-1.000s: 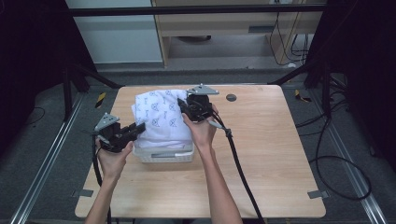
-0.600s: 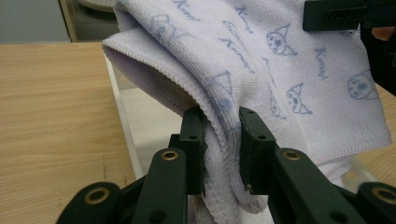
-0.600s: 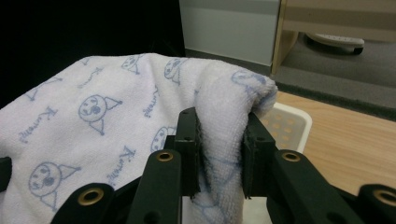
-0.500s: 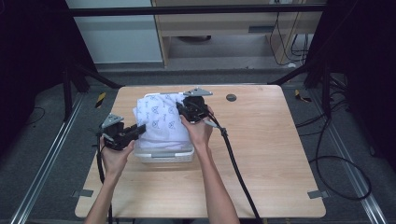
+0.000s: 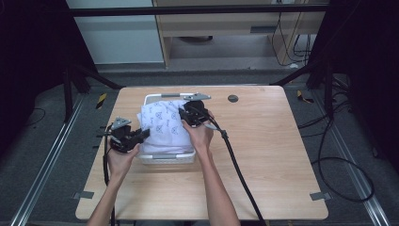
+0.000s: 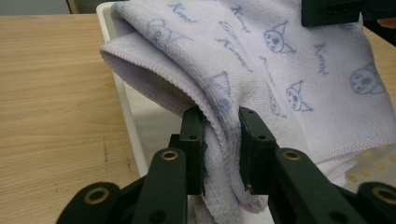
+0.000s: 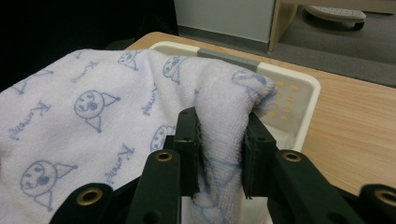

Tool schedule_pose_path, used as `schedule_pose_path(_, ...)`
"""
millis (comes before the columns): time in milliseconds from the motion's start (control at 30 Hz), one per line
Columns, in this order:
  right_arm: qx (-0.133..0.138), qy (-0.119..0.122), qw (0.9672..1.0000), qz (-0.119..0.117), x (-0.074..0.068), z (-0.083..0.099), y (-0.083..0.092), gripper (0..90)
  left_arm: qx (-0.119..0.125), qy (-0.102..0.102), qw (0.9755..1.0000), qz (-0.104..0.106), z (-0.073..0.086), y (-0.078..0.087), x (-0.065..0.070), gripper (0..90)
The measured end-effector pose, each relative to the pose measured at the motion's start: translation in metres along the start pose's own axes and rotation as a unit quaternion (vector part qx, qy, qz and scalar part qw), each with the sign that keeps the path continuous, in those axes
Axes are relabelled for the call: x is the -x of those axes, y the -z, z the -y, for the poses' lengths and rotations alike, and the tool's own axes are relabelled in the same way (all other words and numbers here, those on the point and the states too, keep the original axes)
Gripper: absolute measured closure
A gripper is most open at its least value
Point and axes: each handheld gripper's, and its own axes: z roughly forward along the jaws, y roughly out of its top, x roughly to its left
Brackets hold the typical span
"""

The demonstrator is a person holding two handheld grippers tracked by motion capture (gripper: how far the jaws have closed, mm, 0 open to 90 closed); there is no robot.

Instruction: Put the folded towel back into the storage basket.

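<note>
On the light wooden table (image 5: 263, 155), your pale lilac cartoon-printed towel (image 5: 162, 129) drapes over the white perforated plastic basket (image 5: 167, 158). Your left gripper (image 5: 141, 135) and right gripper (image 5: 184, 117) each pinch a bunched towel edge.

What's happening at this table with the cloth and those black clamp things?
A person holds a towel with two hand-held grippers. The left gripper has its fingers pinched on a folded edge of it, and the right gripper pinches another bunched corner. The towel, pale with little blue cartoon faces, hangs over a white basket on the wooden table, partly inside it. It looks like the towel is going into the basket, though it isn't let go yet.
</note>
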Motion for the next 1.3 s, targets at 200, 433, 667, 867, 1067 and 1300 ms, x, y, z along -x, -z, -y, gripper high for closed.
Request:
schedule_pose_path(200, -0.014, 0.001, 0.9999, 0.003, 0.000, 0.004, -0.007, 71.4, -0.012, -0.001, 0.9999, -0.006, 0.003, -0.007, 0.000, 73.0)
schedule_pose_path(433, -0.033, 0.012, 0.9993, 0.009, 0.000, 0.012, -0.015, 69.9, -0.030, -0.007, 0.9994, -0.013, 0.007, -0.015, 0.000, 72.8)
schedule_pose_path(667, -0.048, 0.023, 0.9985, 0.016, 0.001, 0.016, -0.018, 67.5, -0.045, -0.008, 0.9988, -0.017, 0.008, -0.019, 0.001, 72.1)
schedule_pose_path(867, -0.052, 0.040, 0.9975, 0.025, 0.000, 0.018, -0.019, 59.6, -0.030, -0.010, 0.9990, -0.031, 0.006, -0.016, 0.001, 63.6)
schedule_pose_path(1067, -0.037, 0.046, 0.9979, 0.026, 0.000, 0.015, -0.010, 56.2, -0.003, -0.012, 0.9994, -0.033, 0.000, -0.004, 0.001, 60.0)
schedule_pose_path(1300, -0.005, 0.047, 0.9987, 0.021, 0.002, 0.012, 0.013, 50.6, 0.020, -0.016, 0.9995, -0.018, -0.004, 0.011, 0.001, 57.8)
